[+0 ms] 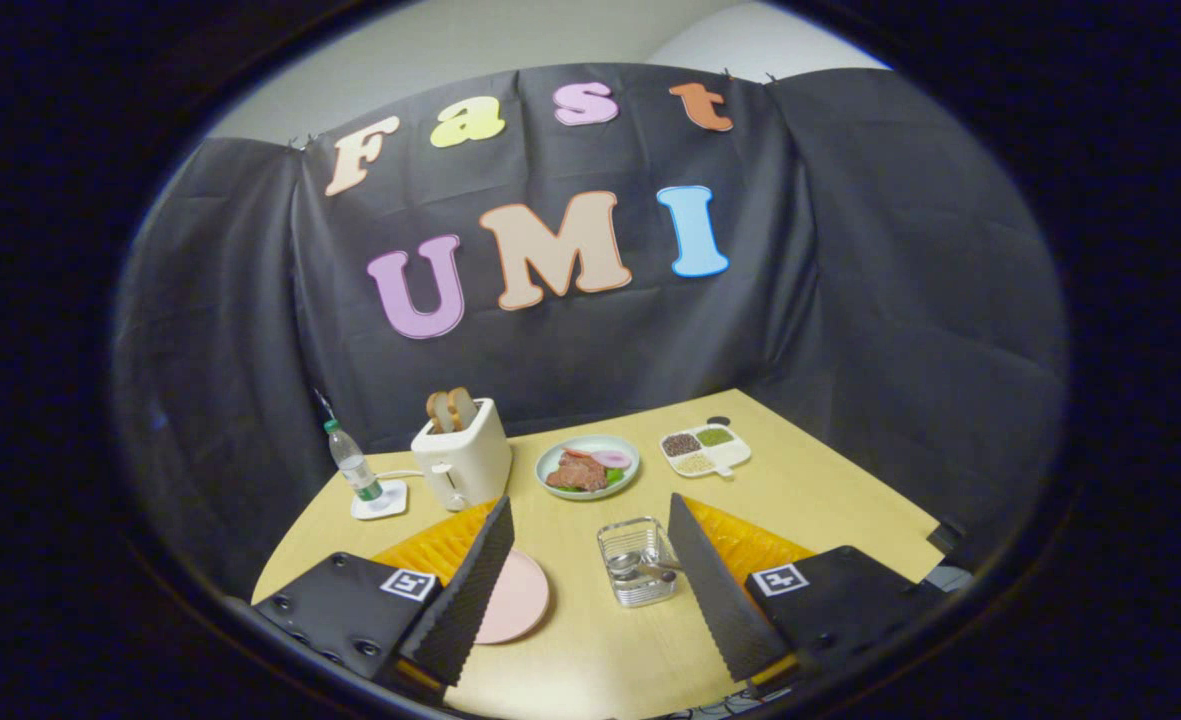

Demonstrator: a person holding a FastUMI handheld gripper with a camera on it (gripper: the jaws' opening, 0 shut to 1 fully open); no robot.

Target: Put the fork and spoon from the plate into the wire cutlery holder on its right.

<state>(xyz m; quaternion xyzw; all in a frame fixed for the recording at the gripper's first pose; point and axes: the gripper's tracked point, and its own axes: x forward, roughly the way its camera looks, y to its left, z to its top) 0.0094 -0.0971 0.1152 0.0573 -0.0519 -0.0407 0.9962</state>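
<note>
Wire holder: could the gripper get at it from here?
Probably yes. The gripper is open, and the wire holder stands between its fingers on bare table, beside the pink plate, with cutlery already inside.

Pink plate [520, 600], silver wire cutlery holder [636, 562], white toaster [461, 463], pale wooden table [830, 500]

Your left finger [470, 590] hides part of the round pink plate [518, 598]. The cutlery inside the clear wire cutlery holder [636, 562] is too small for you to tell fork from spoon.
</note>
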